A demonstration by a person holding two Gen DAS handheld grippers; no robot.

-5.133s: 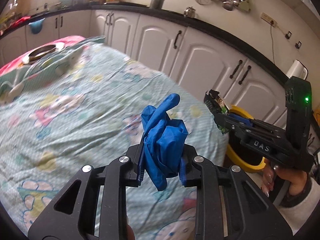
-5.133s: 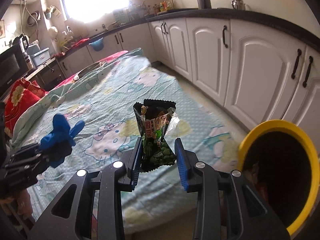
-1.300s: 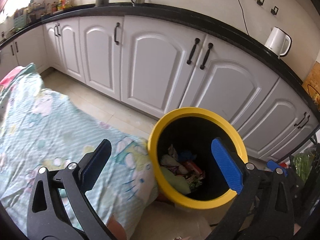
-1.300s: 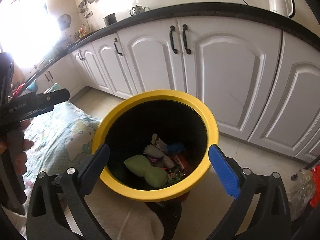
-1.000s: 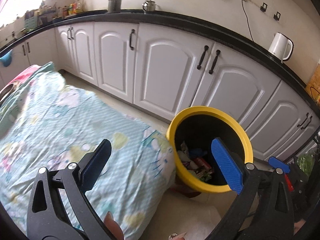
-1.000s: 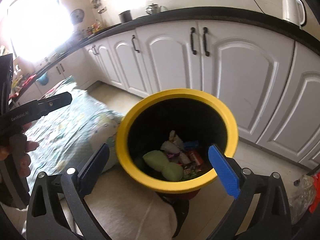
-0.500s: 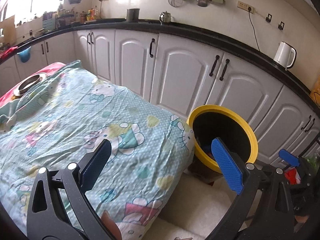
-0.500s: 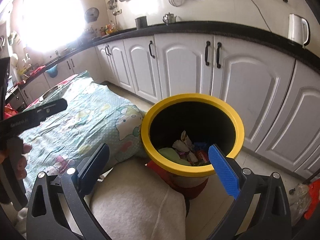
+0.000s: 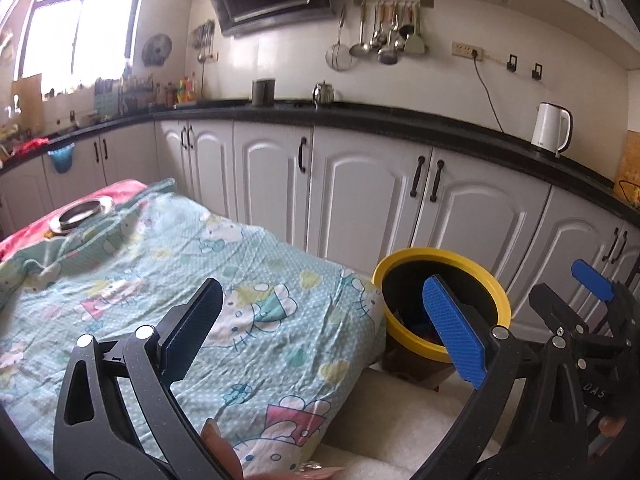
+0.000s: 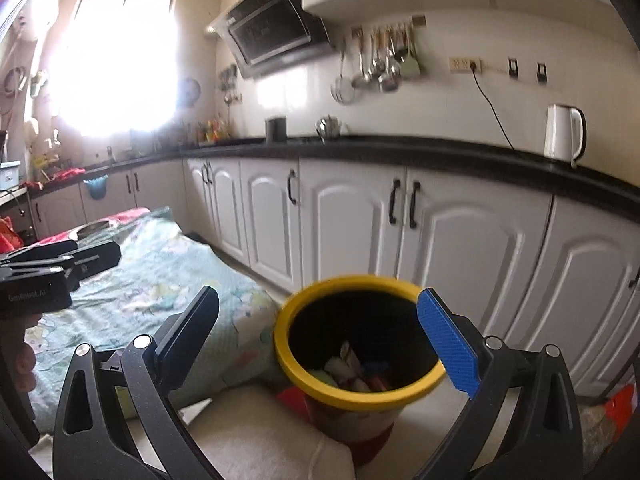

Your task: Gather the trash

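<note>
While the yellow-rimmed bin (image 10: 360, 344) is sitting on the floor just off the near right corner of the bed, both tools are hanging empty in front of it. The left gripper (image 9: 324, 332) is standing with its jaws wide apart, nothing between them, and the right gripper (image 10: 320, 340) is doing the same. Five seconds ago the left one was carrying a blue glove and the right one a green snack packet; a second ago both were hovering directly over the bin's mouth. Now the trash (image 10: 356, 368) is lying at the bottom of the bin — wrappers and a blue scrap showing in the right wrist view — so that drop looks finished.

The patterned bedspread (image 9: 168, 280) is showing no loose litter that I can make out; only a metal dish (image 9: 82, 212) is resting at its far left end. The bin is standing close to the white cabinets (image 9: 360, 208) on the far side — a narrow strip of floor between bed and cabinets, while the space above the bedspread is lying open for the next sweep.
</note>
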